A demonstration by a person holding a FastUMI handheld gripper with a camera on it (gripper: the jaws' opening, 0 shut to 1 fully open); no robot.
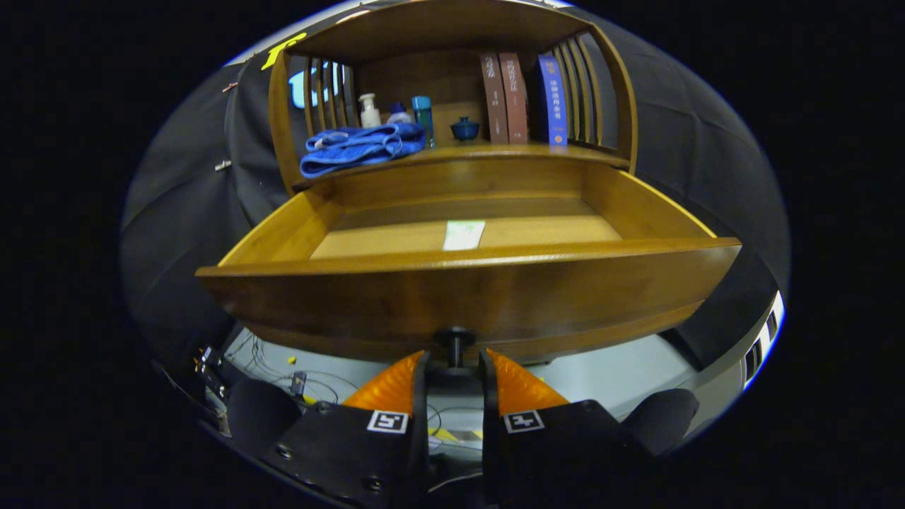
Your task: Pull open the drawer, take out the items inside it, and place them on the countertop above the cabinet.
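- Drawer [466, 283] stands pulled well out from the cabinet [452, 162], so the opening step looks done.
- My gripper [454, 360] sits at the drawer's front, fingers narrow, one on each side of the small dark knob [454, 341]. They look closed on the knob's stem, but contact is hard to confirm from this angle.
- Inside the drawer I see bare wood floor plus one pale flat slip [464, 235], lying mid-floor toward the front. Could be a card or a stuck label; can't tell which. The near part of the floor is hidden behind the front panel, so something low could sit there unseen.
- Countertop [495, 151] above the drawer carries a blue cloth [360, 145] on its left, bottles [396, 113] behind the cloth, a small blue cup [465, 129] in the middle, three upright books [523, 99] to the right.
- My call: whether those came out of the drawer, the frame can't say.
- Left, as I judge it: let go of the knob, reach over the front panel, check the hidden strip, lift the pale slip if it's loose, set it on the countertop.
- Task is either nearly finished or just past the opening step; the drawer contents fit both.
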